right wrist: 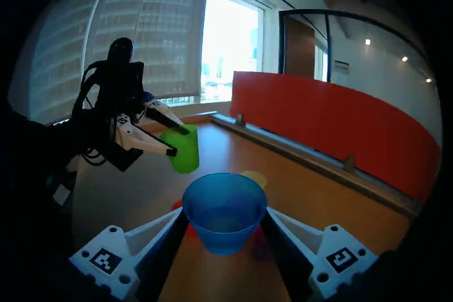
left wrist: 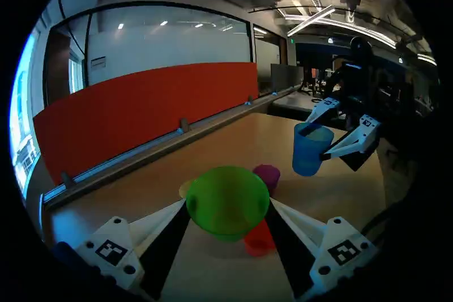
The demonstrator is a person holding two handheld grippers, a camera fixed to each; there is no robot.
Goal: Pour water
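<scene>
1. The blue cup (right wrist: pixel 225 211) is being pinched at its sides by the right claw (right wrist: pixel 225 218) and held near upright above the bench (right wrist: pixel 317 188). A little water seems to be lying in its bottom, though this cannot be told for certain.
2. The green cup (left wrist: pixel 227 203) is being pinched the same way by the left claw (left wrist: pixel 227 207), mouth up and clear of the bench.
3. The coming pour is being governed by one gap. In the right gripper view the green cup is being seen farther off and to the left of the blue one, well apart and at about the same height.
4. One rim is judged to need bringing over the other before any tipping is begun.
5. Below, the bench is being occupied by a red cup (left wrist: pixel 259 239), a purple cup (left wrist: pixel 267 176) and a yellow piece (left wrist: pixel 186 188), so free room is being offered above rather than low down.
6. In the left gripper view the bench is being bounded on its left edge by an orange screen (left wrist: pixel 147 109).
</scene>
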